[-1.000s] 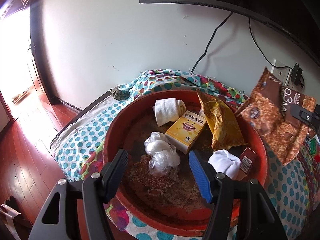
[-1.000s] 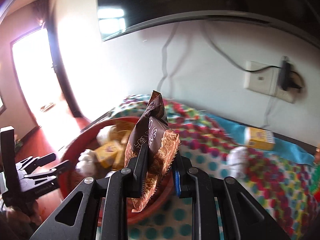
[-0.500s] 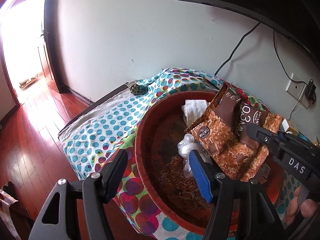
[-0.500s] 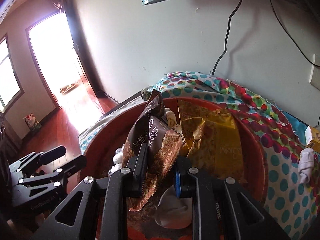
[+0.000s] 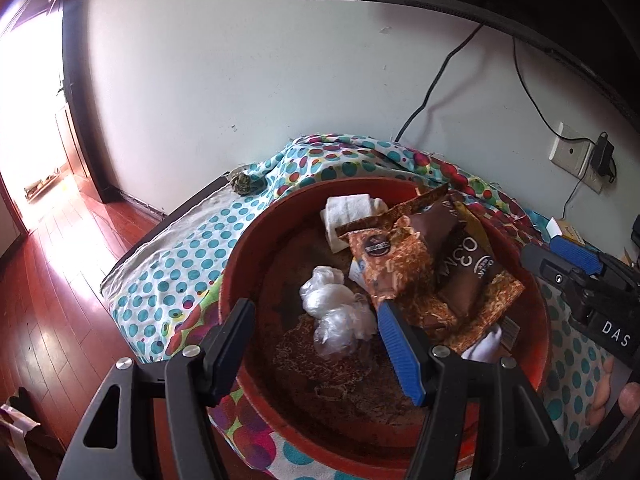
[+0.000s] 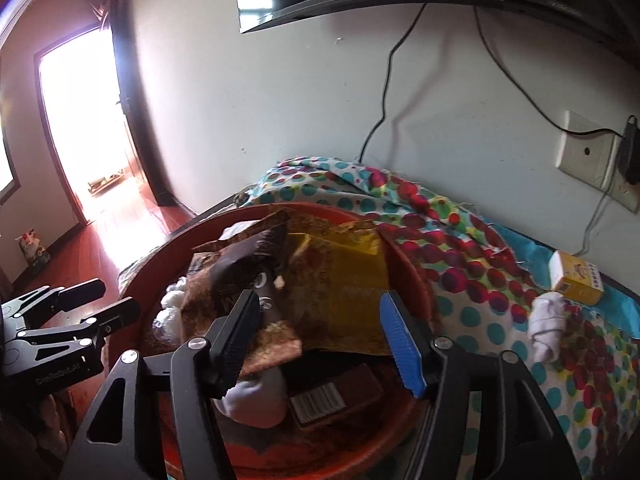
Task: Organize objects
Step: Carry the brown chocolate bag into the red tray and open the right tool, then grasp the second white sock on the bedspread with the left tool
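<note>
Two grippers are hovering over the red basin [image 5: 240, 264], which is sitting on a dotted cloth [image 5: 172, 272]. The right gripper [image 6: 320, 340] is opening its jaws, and the brown snack bag [image 6: 236, 280] is lying free in the basin, leaning on the yellow packet [image 6: 352, 276], with nothing pressed between the pads. The left gripper [image 5: 316, 352] is holding its jaws wide apart and empty above a clear plastic bundle [image 5: 336, 316]. A rolled white cloth [image 5: 348, 212] is resting at the far side of the basin. Outside it, a yellow box [image 6: 576, 280] and a white sock [image 6: 548, 324] are waiting on the cloth.
</note>
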`<move>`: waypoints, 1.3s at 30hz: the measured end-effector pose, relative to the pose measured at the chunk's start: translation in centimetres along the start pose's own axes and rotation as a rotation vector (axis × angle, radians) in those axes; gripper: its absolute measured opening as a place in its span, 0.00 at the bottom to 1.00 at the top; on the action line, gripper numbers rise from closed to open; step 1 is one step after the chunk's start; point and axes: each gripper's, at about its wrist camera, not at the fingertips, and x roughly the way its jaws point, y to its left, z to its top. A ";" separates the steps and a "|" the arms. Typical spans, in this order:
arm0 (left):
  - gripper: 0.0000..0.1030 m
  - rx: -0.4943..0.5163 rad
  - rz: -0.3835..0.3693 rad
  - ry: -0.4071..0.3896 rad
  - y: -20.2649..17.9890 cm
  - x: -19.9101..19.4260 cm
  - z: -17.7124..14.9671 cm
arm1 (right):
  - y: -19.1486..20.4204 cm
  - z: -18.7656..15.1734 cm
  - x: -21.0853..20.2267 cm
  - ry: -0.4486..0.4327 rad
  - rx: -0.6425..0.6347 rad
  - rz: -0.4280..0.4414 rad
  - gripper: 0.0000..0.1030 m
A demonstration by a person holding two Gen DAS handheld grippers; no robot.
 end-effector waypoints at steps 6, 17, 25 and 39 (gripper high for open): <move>0.64 0.115 -0.091 -0.041 -5.9 -1.4 1.0 | -7.6 -2.3 -4.6 -0.091 -0.010 -0.263 0.76; 0.65 0.401 -0.340 -0.002 -23.3 -0.4 0.2 | -21.8 -9.7 -7.3 0.024 0.166 -0.524 0.76; 0.65 0.364 -0.425 0.133 -30.9 5.6 1.1 | -25.2 -10.8 -8.3 -0.007 0.266 -0.526 0.76; 0.65 0.346 -0.339 0.183 -35.0 13.6 1.6 | -23.6 -10.6 -6.9 0.034 0.164 -0.491 0.91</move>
